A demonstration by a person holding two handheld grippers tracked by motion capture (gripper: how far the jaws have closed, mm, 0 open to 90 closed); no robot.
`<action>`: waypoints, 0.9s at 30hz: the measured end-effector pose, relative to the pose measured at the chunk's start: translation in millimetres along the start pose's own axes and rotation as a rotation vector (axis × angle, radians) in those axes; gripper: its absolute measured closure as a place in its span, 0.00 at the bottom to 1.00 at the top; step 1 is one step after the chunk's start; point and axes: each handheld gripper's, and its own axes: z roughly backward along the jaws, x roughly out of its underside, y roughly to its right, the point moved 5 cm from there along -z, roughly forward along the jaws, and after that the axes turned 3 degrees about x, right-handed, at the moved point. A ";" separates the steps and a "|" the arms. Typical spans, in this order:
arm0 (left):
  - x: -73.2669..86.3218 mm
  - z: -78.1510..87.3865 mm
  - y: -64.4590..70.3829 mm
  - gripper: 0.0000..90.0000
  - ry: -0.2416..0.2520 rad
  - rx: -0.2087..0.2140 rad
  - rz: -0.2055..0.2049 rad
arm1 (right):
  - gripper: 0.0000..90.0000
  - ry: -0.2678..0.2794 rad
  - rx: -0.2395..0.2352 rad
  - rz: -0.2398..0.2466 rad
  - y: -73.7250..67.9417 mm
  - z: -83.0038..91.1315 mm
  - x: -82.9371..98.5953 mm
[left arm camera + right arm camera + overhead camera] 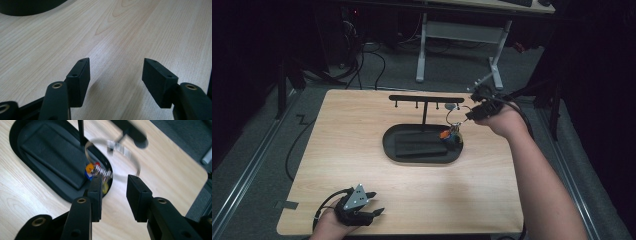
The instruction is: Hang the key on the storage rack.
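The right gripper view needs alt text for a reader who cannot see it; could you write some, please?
Two open black jaws of the right gripper reach toward a blurred wire ring with colourful charms, above a black oval tray on a wooden table.

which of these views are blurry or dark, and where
High view: the room around the table is nearly black, the wood evenly lit. Right gripper view: the key ring and the rack arm above it are smeared and soft, while the right tongs look sharp. Left gripper view: the left tongs cast soft shadows on the wood.
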 end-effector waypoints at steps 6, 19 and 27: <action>-5.7 1.7 -0.7 0.44 0.056 0.004 0.028 | 0.75 0.071 0.020 -0.047 -18.1 -0.2 55.5; -9.1 -3.7 -6.6 0.45 0.087 -0.039 0.066 | 0.57 0.280 0.048 -0.212 -76.8 -43.0 170.9; -7.1 -0.6 -14.3 0.43 0.127 -0.051 0.121 | 0.43 0.326 0.079 -0.232 -110.0 -72.5 223.0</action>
